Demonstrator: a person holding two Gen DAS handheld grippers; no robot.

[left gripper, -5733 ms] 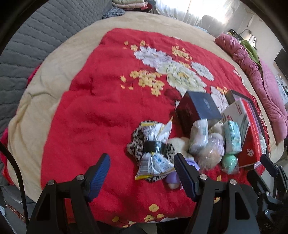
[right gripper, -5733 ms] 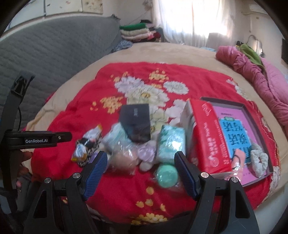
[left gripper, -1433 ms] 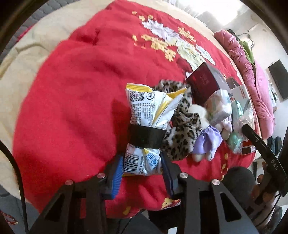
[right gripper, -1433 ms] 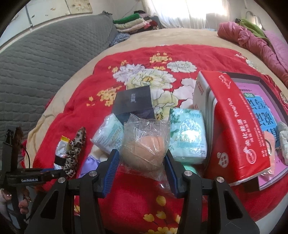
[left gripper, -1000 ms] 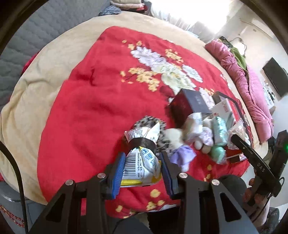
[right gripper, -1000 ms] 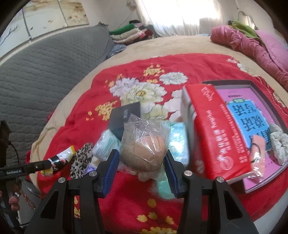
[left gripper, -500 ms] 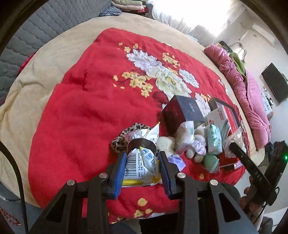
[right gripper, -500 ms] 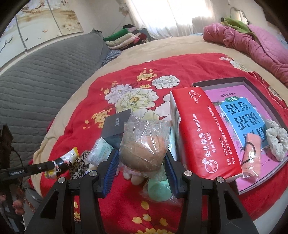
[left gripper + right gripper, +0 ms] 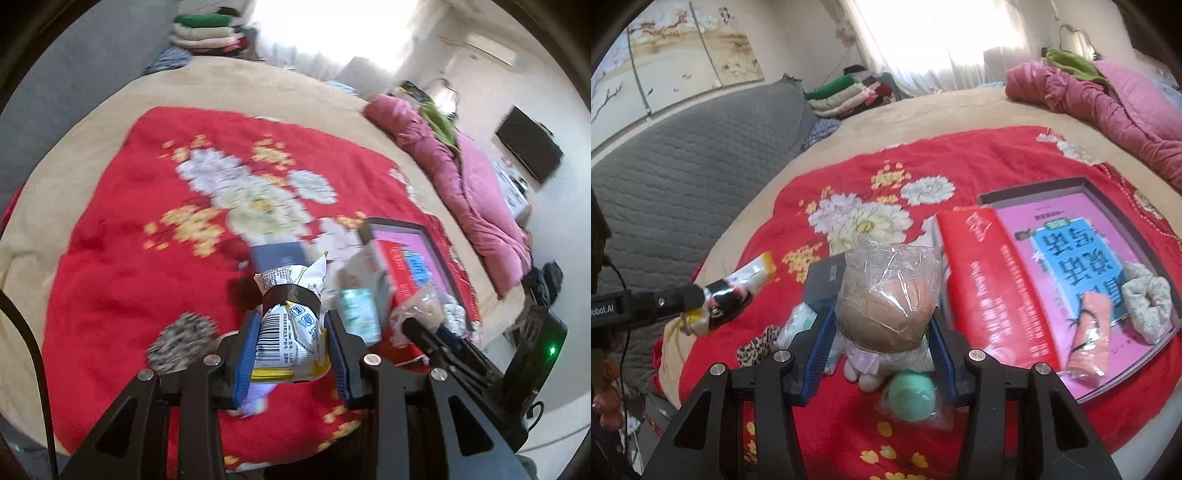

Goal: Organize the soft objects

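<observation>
My left gripper is shut on a white and yellow snack packet with a black band, held above the red blanket. My right gripper is shut on a brown soft ball in a clear plastic bag, also lifted. The left gripper with its packet shows at the left of the right wrist view. Below lie a leopard scrunchie, a green ball, a white plush toy and tissue packs. A grey tray holds a pink book, a white scrunchie and a pink roll.
A red tissue box leans against the tray's left side. A dark blue box lies behind the pile. A pink quilt lies at the far right, a grey quilted headboard at the left, folded clothes at the back.
Both grippers have risen and tilted up with their loads. The left gripper has swung right, toward the tray. The scrunchie stays on the blanket.
</observation>
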